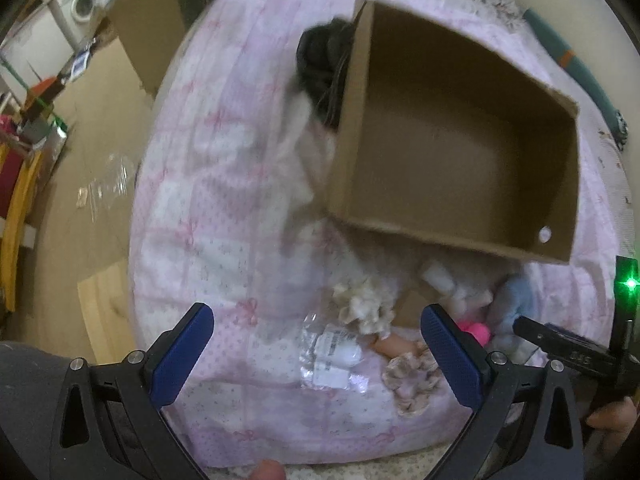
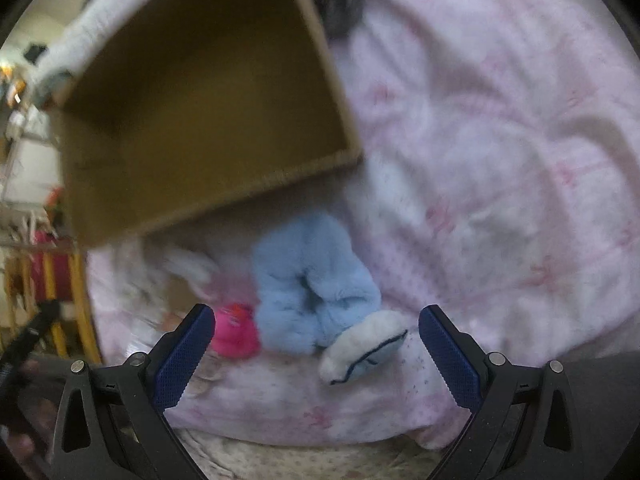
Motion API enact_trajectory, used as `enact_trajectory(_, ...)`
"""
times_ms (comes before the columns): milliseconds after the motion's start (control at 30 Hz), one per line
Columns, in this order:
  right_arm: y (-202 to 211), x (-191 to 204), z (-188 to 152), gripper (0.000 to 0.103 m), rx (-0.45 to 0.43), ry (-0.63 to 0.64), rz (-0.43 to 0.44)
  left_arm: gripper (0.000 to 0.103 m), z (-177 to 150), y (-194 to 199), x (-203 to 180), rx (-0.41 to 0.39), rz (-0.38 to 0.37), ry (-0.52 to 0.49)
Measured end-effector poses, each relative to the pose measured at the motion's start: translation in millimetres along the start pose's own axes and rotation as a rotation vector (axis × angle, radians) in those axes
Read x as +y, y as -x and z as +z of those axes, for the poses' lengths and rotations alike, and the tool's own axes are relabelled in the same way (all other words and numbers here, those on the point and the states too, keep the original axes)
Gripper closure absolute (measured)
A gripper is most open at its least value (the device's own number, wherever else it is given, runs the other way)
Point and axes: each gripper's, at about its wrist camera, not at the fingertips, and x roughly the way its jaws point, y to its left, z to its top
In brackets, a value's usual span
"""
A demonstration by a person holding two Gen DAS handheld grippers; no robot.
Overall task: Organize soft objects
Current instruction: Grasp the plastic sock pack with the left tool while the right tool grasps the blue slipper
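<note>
Soft things lie heaped on the pink-and-white quilt [image 1: 224, 184], just in front of the open cardboard box [image 1: 460, 148]. The big one is a fluffy light-blue plush [image 2: 308, 280], folded on itself with a dark crease at its middle; a pale blue-and-white piece with a dark stitched line [image 2: 362, 346] rests against its near edge. Touching its left side sits a bright pink soft item [image 2: 234, 330]. In the left wrist view a cream ruffled scrunchie [image 1: 362, 304] lies beside a clear plastic packet with white labels [image 1: 332, 356], and a beige frilly scrunchie [image 1: 412, 376] sits just right of that packet.

The left gripper [image 1: 318, 354] is spread wide, its 2 blue pads holding nothing, poised above the packet. The right gripper [image 2: 312, 354] is equally wide apart and empty, framing the blue plush and the pale piece.

The box stands on the quilt, mouth up. Against its far left wall is a dark, hair-like mass [image 1: 320, 68], what it is unclear. Beyond the bed: wooden floor [image 1: 80, 128], flattened cardboard [image 1: 148, 28], a washing machine [image 1: 80, 4].

The right wrist view is motion-blurred, so the white bits left of the blue plush cannot be made out.
</note>
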Motion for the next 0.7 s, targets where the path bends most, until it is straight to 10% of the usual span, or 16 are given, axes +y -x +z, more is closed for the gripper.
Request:
enact_trajectory(400, -49, 26, -8, 0.001, 0.001, 0.152, -0.149, 0.017, -20, -62, -3, 0.231, -0.046, -0.046)
enact_trajectory(700, -34, 42, -15, 0.058, -0.035, 0.193, -0.150, 0.044, -27, -95, -11, 0.317, -0.037, -0.084)
